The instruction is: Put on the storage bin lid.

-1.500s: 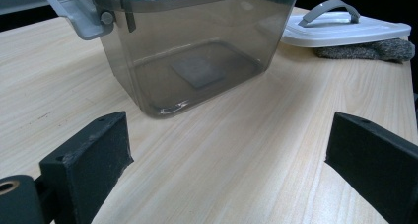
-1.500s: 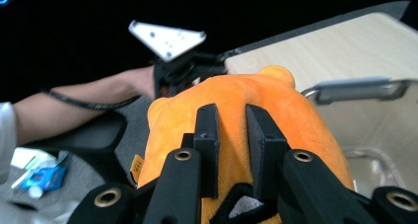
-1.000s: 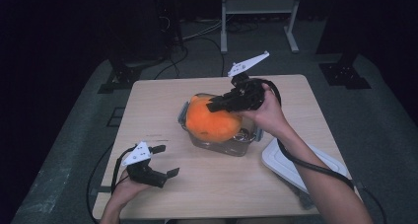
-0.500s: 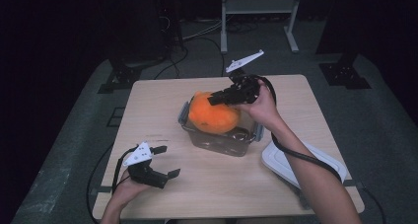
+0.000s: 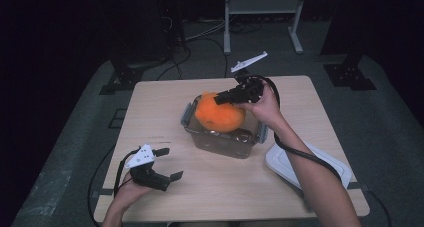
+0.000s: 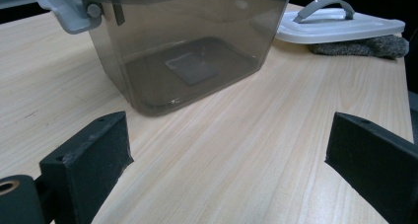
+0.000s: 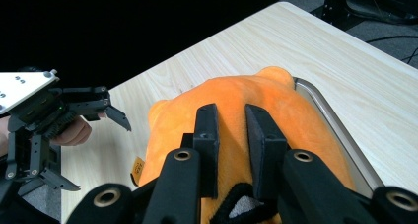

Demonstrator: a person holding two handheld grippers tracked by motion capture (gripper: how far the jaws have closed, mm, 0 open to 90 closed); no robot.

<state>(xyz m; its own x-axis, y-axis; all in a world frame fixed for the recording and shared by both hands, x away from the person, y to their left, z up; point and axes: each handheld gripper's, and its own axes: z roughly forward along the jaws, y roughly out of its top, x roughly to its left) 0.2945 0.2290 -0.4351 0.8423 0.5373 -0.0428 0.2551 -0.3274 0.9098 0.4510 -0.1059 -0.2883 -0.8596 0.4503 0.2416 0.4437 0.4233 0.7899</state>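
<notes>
Plush going into the tub

Right tongs (image 7: pixel 231 150) pinched nearly shut on a fold of the orange plush toy (image 5: pixel 219 113), held over the open smoky container (image 5: pixel 225 139), partly inside, for packing. Left tongs (image 5: pixel 165 163) spread wide and empty, resting near on the surface (image 5: pixel 300 102). White lid (image 5: pixel 305 162) parked aside, leaving the opening free.

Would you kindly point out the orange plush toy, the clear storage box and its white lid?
orange plush toy (image 5: pixel 220 118), high view, middle of its body.
clear storage box (image 6: pixel 197 61), left gripper view, front wall.
white lid (image 5: pixel 285 162), high view, flat top near corner.
</notes>
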